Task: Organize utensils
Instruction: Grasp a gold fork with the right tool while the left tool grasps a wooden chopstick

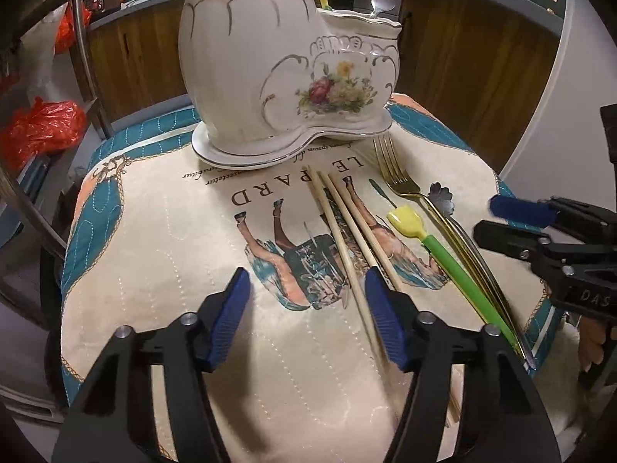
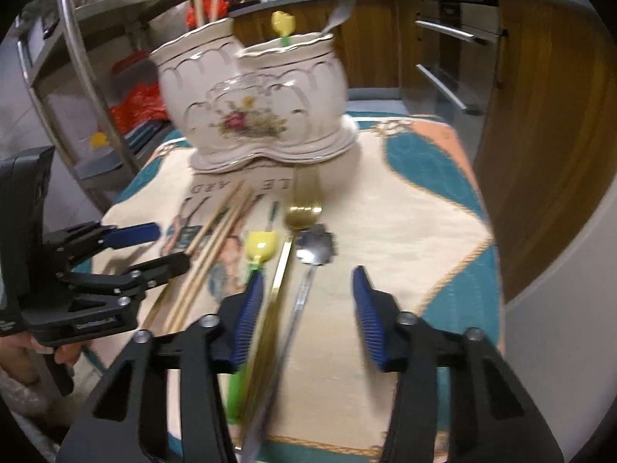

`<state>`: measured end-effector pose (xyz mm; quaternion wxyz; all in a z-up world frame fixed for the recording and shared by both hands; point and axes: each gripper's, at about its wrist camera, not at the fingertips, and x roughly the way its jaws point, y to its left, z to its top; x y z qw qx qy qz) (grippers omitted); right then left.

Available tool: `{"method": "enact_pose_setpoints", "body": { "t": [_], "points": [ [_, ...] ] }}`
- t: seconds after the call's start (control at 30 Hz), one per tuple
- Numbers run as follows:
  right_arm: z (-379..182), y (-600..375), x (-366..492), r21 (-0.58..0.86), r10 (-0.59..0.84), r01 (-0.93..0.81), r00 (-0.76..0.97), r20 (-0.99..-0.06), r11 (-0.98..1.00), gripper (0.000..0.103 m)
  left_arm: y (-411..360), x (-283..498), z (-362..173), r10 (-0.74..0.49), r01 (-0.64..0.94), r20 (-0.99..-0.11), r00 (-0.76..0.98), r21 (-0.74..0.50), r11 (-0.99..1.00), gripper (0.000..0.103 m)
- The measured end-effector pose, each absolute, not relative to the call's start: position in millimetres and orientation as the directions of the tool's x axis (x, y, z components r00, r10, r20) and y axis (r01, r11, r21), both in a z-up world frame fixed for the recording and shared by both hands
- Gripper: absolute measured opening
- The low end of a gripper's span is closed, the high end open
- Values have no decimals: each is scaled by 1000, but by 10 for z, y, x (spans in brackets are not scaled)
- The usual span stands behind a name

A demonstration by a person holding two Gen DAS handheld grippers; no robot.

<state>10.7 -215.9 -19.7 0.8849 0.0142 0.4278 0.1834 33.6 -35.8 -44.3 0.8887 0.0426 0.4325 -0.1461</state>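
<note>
Left wrist view: the left gripper (image 1: 308, 301) hangs with jaws parted around nothing, the chopsticks (image 1: 347, 231) just beside its right pad on the tabletop (image 1: 154, 254). They look light, stiff and a bit slick, so I'd pinch mid-shaft.

Right wrist view: the right gripper (image 2: 308, 308) has parted jaws straddling the gold fork (image 2: 297, 208) and flower spoon (image 2: 314, 247), not yet pinching. Thin, smooth metal, probably slippery. The ceramic holder (image 2: 250, 108) behind looks fragile.

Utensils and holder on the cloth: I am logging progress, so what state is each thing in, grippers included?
Ceramic holder: upright, a fork and a yellow-tipped stick in its smaller cup.
Chopsticks: loose on the cloth, ungripped.
Yellow-green spoon: lying flat.
Gold fork: lying flat.
Flower spoon: lying flat.
Left gripper: open, jaws empty.
Right gripper: open around handles.
</note>
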Motion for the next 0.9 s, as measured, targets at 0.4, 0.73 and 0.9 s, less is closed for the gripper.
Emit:
{"method": "enact_pose_setpoints", "body": {
  "t": [0.4, 0.73, 0.9],
  "points": [
    [-304, -1839, 292, 122, 294, -345, 510, -808, 931, 16, -405, 372, -425, -233, 332, -801, 551, -46, 942, 35],
    [-332, -1767, 464, 99, 271, -344, 499, -823, 934, 10, -435, 398, -436, -232, 369, -816, 530, -24, 929, 5],
    [-294, -1786, 397, 101, 284, -351, 522, -805, 931, 7, -324, 419, -419, -270, 370, -818, 508, -76, 926, 5]
  ]
}}
